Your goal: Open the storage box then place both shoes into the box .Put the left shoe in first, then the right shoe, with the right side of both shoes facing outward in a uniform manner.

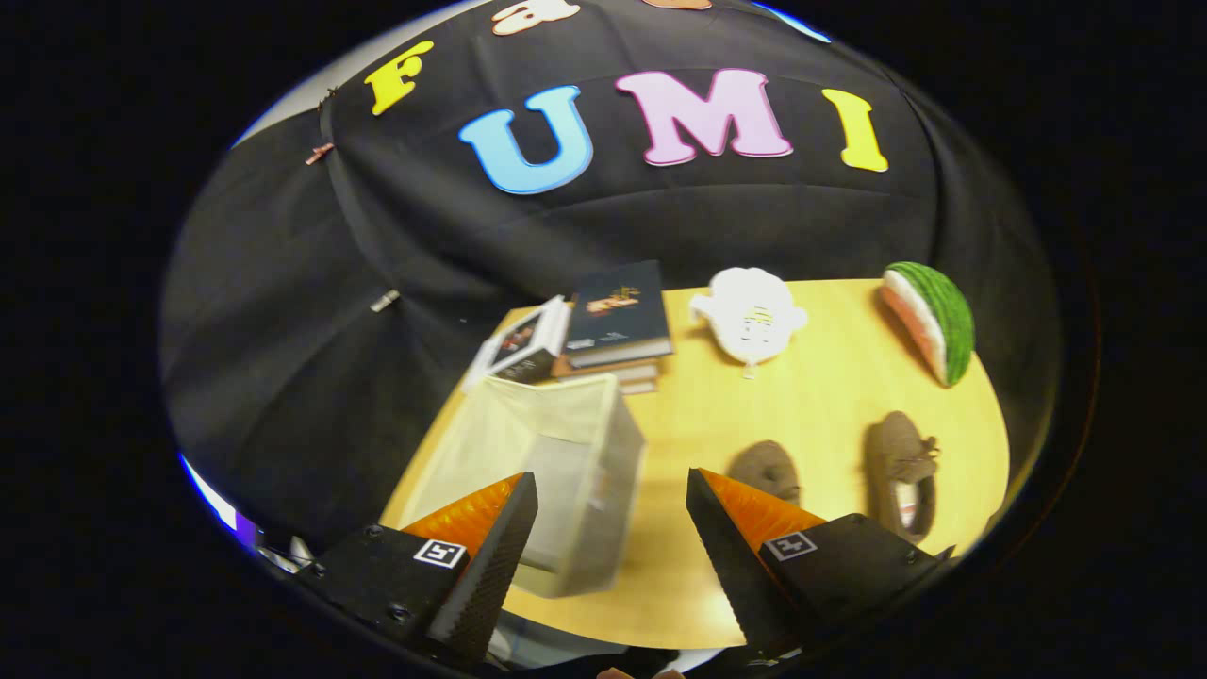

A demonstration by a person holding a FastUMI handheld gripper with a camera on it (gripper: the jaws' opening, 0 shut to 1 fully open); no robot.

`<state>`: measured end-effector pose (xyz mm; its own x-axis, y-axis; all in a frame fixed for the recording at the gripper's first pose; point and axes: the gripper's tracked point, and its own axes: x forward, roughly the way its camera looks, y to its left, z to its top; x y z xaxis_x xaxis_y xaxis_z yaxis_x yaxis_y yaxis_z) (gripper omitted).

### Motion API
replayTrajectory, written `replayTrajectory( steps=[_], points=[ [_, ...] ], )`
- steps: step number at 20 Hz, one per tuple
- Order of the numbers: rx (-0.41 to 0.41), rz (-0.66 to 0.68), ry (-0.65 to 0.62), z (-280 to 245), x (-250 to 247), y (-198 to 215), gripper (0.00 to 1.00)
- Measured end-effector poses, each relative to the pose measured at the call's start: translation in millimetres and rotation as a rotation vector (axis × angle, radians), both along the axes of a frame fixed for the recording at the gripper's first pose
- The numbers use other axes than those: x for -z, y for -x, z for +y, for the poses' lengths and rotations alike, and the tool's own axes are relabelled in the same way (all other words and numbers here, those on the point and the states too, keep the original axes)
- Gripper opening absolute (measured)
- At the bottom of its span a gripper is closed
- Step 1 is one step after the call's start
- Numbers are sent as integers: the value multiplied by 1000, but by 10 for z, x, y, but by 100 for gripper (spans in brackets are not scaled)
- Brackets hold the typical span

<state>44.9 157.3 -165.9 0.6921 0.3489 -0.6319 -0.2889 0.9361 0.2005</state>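
A translucent storage box (556, 462) stands on the wooden table (811, 396), just ahead of my left finger, with its lid swung up and to the left so the inside shows. Two brown shoes lie right of the box: one (766, 469) just beyond my right finger, partly hidden by it, and the other (903, 471) further right with its opening showing. My gripper (611, 490) hovers above the table's near edge, open, with nothing between its fingers.
A stack of books (618, 325) and a smaller book (523, 344) sit behind the box. A white plush toy (750, 316) and a watermelon-slice toy (934, 321) lie at the table's far side. Bare tabletop lies between box and shoes.
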Motion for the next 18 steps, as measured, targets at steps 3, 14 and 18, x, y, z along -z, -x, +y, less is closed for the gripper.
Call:
replayTrajectory(
  steps=[3,14,18],
  points=[
    [71,61,94,-599,442,36,98],
    [131,293,236,-1376,1777,-181,99],
    [145,313,190,-1297,1917,-438,99]
  ],
)
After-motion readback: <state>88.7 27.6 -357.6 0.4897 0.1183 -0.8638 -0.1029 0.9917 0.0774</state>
